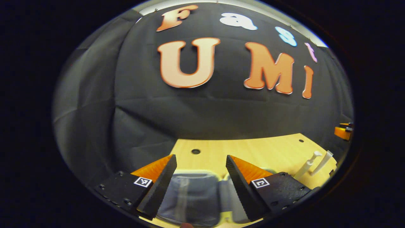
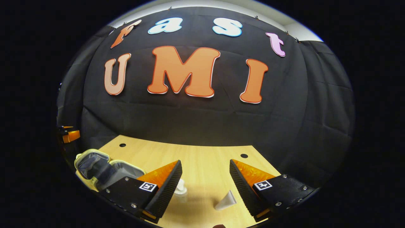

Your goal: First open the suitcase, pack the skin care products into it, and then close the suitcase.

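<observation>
Since the suitcase already lies open on the worktop, its pale rim framing a grey lining, the first step looks done; packing and closing are left. From the right gripper view it sits at the near left of the worktop, and nothing can be made out inside it. From the left gripper view the grey interior lies directly below and between that tool's fingers.

Skin care products remain outside the case: a small white bottle and a white tube rest on the wood just ahead of the right hand-held gripper, whose fingers stand apart around nothing. Two slim white tubes appear in the left gripper view, to the right of the case. The left hand-held gripper is likewise spread wide and holds nothing.

No brand or label can be read on any product or on the suitcase; each tool carries small square black-and-white marker tags, not text.
</observation>
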`<state>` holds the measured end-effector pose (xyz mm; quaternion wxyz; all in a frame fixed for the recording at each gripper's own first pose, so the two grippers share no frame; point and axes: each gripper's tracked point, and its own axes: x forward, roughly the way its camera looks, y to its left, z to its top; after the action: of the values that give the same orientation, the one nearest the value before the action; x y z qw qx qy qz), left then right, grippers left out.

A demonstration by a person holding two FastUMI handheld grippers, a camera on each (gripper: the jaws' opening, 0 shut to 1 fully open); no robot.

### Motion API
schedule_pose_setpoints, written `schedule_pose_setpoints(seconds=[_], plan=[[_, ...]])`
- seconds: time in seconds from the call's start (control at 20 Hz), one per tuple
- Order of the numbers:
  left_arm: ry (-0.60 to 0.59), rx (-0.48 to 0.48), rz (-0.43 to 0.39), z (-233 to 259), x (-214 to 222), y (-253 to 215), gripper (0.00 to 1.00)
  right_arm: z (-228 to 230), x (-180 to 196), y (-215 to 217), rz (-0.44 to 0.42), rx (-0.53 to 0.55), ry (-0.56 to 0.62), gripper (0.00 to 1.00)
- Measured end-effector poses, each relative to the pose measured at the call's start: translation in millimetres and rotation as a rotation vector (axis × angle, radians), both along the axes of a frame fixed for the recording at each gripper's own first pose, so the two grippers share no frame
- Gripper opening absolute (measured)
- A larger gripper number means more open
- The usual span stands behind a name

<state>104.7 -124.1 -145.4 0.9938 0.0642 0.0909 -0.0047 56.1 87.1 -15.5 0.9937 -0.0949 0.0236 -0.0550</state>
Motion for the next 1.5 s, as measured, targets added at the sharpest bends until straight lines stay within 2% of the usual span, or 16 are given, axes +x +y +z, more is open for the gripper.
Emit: schedule_pose_setpoints(seconds=[0.2,0.6,0.85,0.95,1.05,1.2,1.3,1.5], plan=[[-0.051,0.039,-0.109,-7,-1,-90,0.97,-34,-2,-38,-0.007,0.036,0.062,0.96],[0.082,0.045,-0.343,-109,-24,-275,0.97,-68,-7,-83,-0.018,0.062,0.106,0.96],[0.136,0.095,-0.457,-156,-32,-344,0.98,-85,-8,-101,-0.024,0.07,0.131,0.96],[0.157,0.118,-0.445,-177,-30,-357,0.98,-89,-9,-108,-0.025,0.071,0.137,0.96],[0.173,0.124,-0.398,-197,-19,-361,0.98,-95,-11,-116,-0.03,0.071,0.147,0.96],[0.187,0.089,-0.338,-219,-4,-370,0.99,-100,-13,-126,-0.029,0.079,0.152,0.96],[0.177,0.105,-0.287,-229,7,-369,0.99,-104,-13,-134,-0.04,0.072,0.165,0.96],[0.196,0.087,-0.233,-246,21,-373,0.99,-104,-15,-136,-0.027,0.071,0.162,0.96]])
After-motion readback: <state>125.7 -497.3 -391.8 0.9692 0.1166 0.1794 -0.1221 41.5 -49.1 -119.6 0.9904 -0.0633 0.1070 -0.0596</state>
